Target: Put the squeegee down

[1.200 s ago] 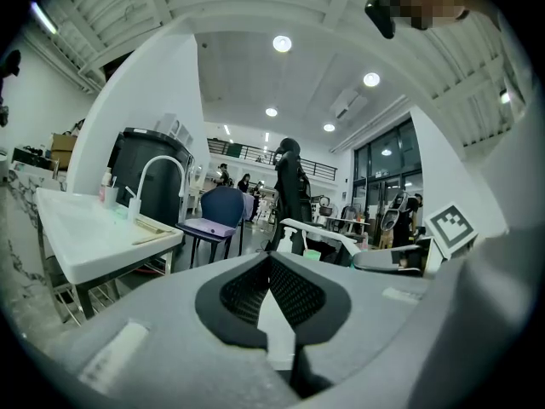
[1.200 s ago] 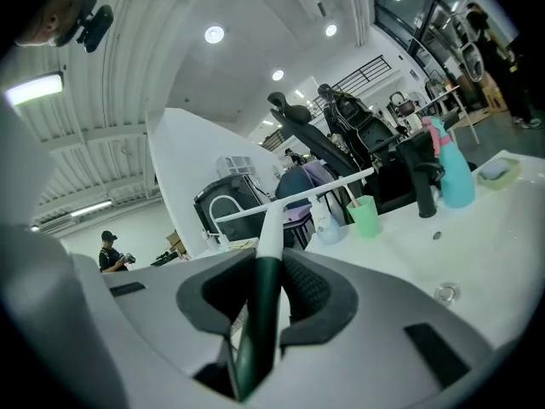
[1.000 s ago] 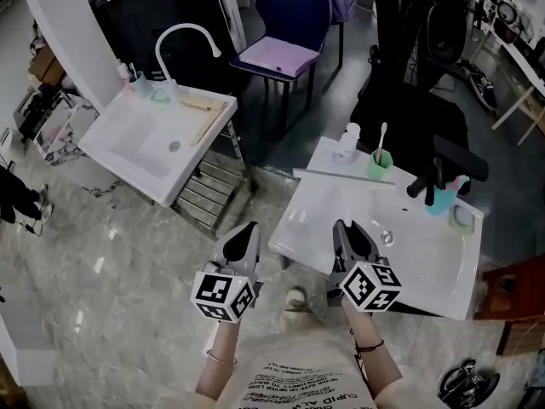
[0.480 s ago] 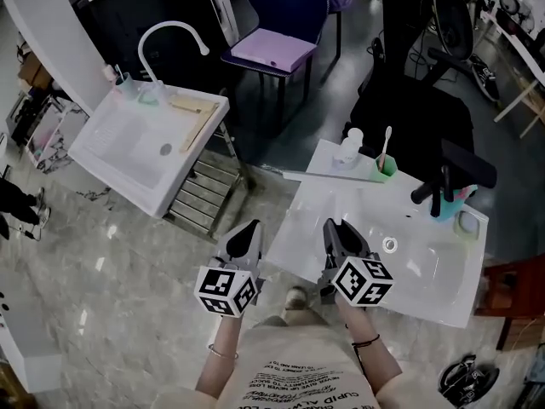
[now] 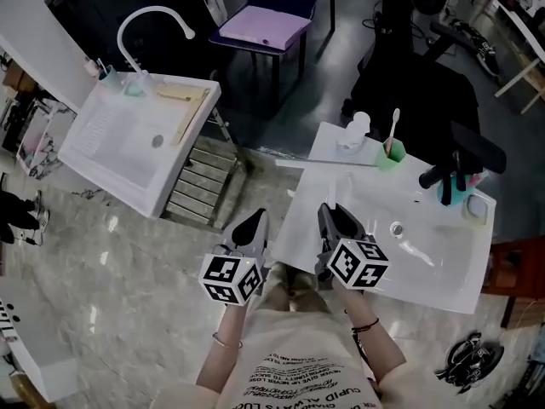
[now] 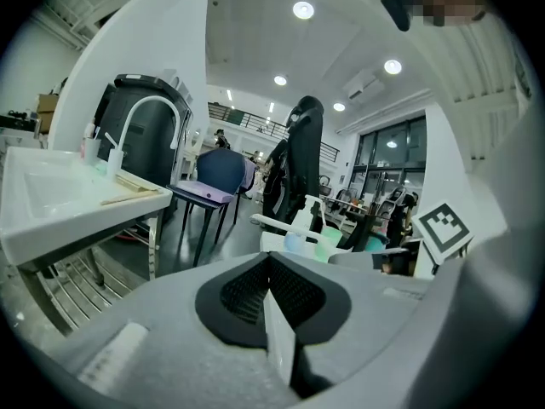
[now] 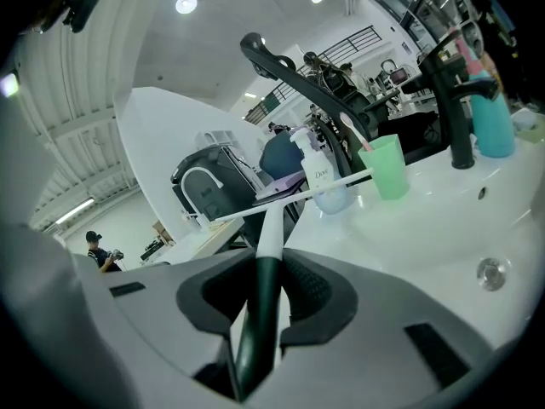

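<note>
much of squeegee [image 7: 271, 220] handle inside right gripper [image 7: 264, 281]

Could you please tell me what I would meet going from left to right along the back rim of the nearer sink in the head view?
white bottle → green cup holding a toothbrush → black faucet. The teal cup overlaps the faucet, so I leave it out.

Ahead of me a white ceramic sink [image 5: 443, 271] carries a black tap [image 5: 434, 177], a green plastic cup [image 5: 390, 158], a teal cup [image 5: 450, 196] and a white pump bottle [image 5: 356, 129]. To my left stands a second white sink [image 5: 94, 135] with an arched white tap [image 5: 153, 9]. Beyond it is a purple-seated chair [image 5: 260, 24].
</note>
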`<state>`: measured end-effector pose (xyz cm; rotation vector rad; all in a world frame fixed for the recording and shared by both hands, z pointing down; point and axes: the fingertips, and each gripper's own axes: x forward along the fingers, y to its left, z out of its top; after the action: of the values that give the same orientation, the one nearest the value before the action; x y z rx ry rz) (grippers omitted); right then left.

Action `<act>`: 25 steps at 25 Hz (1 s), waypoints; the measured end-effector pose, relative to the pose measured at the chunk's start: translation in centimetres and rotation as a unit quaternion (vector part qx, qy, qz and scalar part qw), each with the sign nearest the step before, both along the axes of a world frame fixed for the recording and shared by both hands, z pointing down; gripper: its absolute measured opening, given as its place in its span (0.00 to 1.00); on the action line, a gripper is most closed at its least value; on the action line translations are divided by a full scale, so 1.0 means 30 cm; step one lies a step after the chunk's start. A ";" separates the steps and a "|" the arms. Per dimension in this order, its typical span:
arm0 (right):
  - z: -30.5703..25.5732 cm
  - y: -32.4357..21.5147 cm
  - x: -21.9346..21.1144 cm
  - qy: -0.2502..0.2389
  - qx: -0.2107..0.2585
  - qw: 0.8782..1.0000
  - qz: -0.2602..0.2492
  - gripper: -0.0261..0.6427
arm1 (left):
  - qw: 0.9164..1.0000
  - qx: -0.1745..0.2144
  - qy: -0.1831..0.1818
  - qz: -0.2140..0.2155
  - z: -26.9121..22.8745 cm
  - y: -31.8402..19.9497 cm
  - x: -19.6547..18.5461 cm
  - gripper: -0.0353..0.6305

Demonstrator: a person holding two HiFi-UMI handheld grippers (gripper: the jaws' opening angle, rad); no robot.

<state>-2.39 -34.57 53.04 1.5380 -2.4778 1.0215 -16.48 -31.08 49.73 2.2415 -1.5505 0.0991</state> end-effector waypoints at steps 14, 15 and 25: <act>0.133 -0.061 -0.067 0.043 -0.065 0.997 0.009 0.19 | 0.996 -0.064 0.017 0.055 0.152 -0.091 0.021 0.09; 0.142 -0.060 -0.068 0.045 -0.070 0.996 0.009 0.18 | 0.996 -0.068 0.017 0.058 0.163 -0.091 0.024 0.09; 0.202 -0.042 -0.067 0.054 -0.104 0.993 0.016 0.18 | 0.992 -0.099 0.022 0.072 0.228 -0.084 0.042 0.09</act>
<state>-4.38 -35.83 59.11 1.5280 -2.2040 1.1293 -15.21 -33.59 56.57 2.1811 -1.2943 0.2324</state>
